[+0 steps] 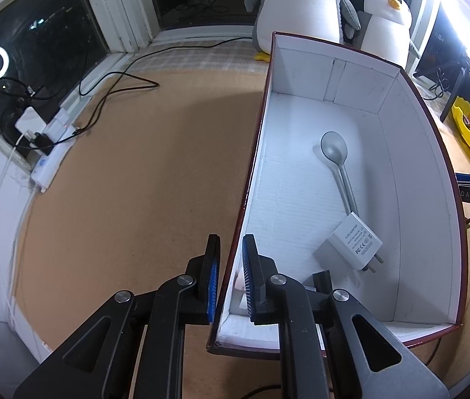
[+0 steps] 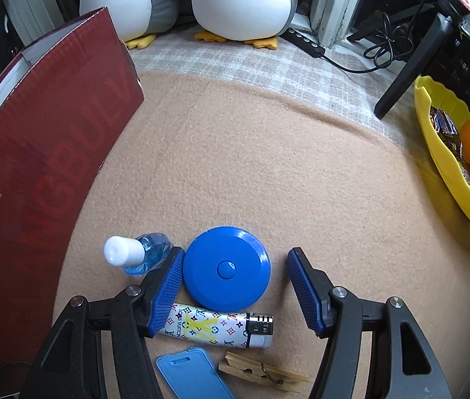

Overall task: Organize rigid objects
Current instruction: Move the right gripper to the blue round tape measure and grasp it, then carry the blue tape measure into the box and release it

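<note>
A red box (image 1: 427,179) with a white inside holds a grey spoon (image 1: 336,153) and a white power adapter (image 1: 351,241). My left gripper (image 1: 231,276) is shut on the box's left wall near its front corner. In the right wrist view the box's red outside (image 2: 42,153) stands at the left. My right gripper (image 2: 233,286) is open around a round blue tape measure (image 2: 226,267). A small blue bottle (image 2: 138,252), a patterned lighter (image 2: 218,329), a blue flat case (image 2: 188,375) and a wooden clothespin (image 2: 261,372) lie close by on the tan cloth.
Two plush penguins (image 2: 241,0) stand at the back. A yellow tray (image 2: 444,166) with oranges sits at the right, with a black tripod leg (image 2: 411,66) near it. A power strip (image 1: 49,163) and cables (image 1: 118,83) lie at the left by the window.
</note>
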Demonstrator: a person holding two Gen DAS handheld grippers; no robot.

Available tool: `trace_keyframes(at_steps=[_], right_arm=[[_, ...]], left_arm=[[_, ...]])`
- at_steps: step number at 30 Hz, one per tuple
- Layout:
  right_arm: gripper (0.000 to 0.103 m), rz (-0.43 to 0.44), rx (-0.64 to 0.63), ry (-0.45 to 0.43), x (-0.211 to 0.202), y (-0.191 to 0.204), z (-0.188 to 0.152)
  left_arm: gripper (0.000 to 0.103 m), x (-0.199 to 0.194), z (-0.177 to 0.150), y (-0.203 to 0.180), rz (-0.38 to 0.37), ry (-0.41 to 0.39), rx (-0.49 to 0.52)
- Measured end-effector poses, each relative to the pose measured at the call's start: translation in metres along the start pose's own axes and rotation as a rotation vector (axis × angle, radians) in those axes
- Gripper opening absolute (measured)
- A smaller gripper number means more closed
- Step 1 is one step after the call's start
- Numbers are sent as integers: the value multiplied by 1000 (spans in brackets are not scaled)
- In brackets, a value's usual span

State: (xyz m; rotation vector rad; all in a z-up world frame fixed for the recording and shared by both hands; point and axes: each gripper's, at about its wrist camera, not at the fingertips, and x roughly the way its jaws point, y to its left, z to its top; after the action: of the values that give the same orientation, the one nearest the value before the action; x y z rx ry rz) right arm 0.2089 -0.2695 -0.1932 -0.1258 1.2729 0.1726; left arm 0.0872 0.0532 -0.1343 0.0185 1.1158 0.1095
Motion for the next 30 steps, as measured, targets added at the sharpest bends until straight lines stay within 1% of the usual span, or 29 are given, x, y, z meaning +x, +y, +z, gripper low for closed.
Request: trace_keyframes(at_steps=[1,4,5,11,16,23,30], right_arm=[[57,3,-1,0,0,0,0],[47,10,-1,-2,0,1,3],[46,10,1,-3,0,1,3],[46,3,19,-10,-2,0,3],[46,-4,67,-28,-10,-9,-1],[46,-6,115,-84,-41,-18,-6],[46,5,109,-145,-76,-4,-12]], left_arm=[[12,0,0,0,0,0,-1],[12,0,0,0,0,0,0],[12,0,0,0,-1,0,-1],[12,0,0,0,-3,0,-3],[12,-1,-1,0,-8,-4,-6],[12,-5,-3,3,-20,-18,-16],[12,-11,-7,10,-41,-36,-36]])
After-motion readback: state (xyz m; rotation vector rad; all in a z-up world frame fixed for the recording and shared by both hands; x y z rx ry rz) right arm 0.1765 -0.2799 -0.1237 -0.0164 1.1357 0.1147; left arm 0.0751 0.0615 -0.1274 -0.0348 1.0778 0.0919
